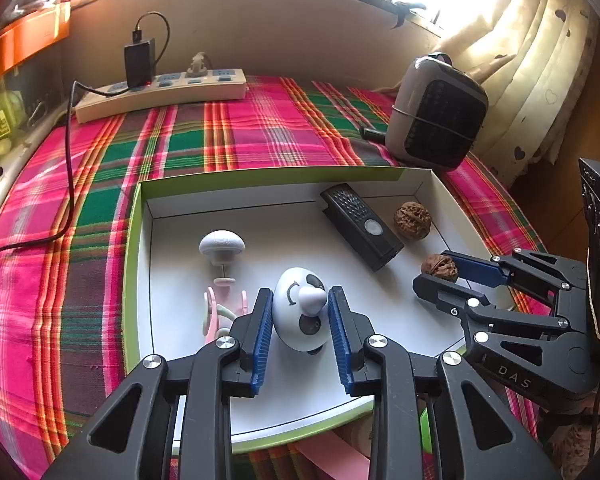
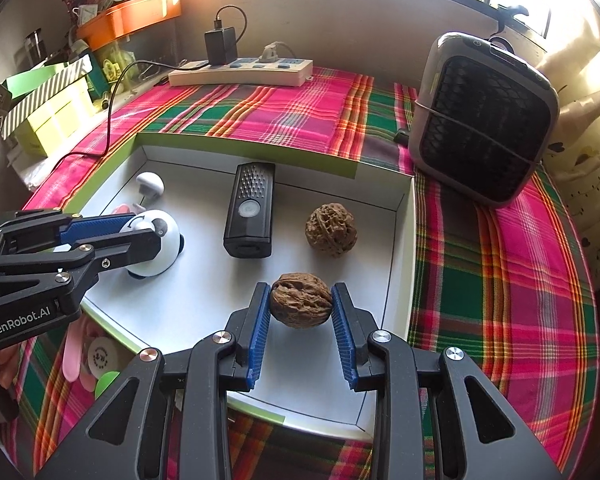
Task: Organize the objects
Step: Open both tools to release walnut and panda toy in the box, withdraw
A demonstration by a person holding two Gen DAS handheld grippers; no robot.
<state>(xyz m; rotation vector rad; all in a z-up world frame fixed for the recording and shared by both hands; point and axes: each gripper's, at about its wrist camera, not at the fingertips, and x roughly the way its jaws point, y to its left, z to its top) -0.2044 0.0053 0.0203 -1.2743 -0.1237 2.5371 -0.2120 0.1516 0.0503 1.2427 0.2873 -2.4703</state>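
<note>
The right gripper (image 2: 301, 298) held a walnut (image 2: 301, 300) between its fingers; the left gripper's (image 1: 299, 304) fingers flanked a panda toy (image 1: 300, 312), contact unclear. Both stood in the white tray (image 2: 404, 240) on the plaid-covered desk (image 2: 500, 280), beside a second walnut (image 2: 331, 230) and a black remote (image 2: 250, 210).

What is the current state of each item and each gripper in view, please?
Left gripper: jaws around the panda toy, blue pads at its sides.
Right gripper: jaws clamped on a walnut.
Second walnut: loose in the box.
Black remote: lying flat.
Power strip: charger plugged in.
</note>
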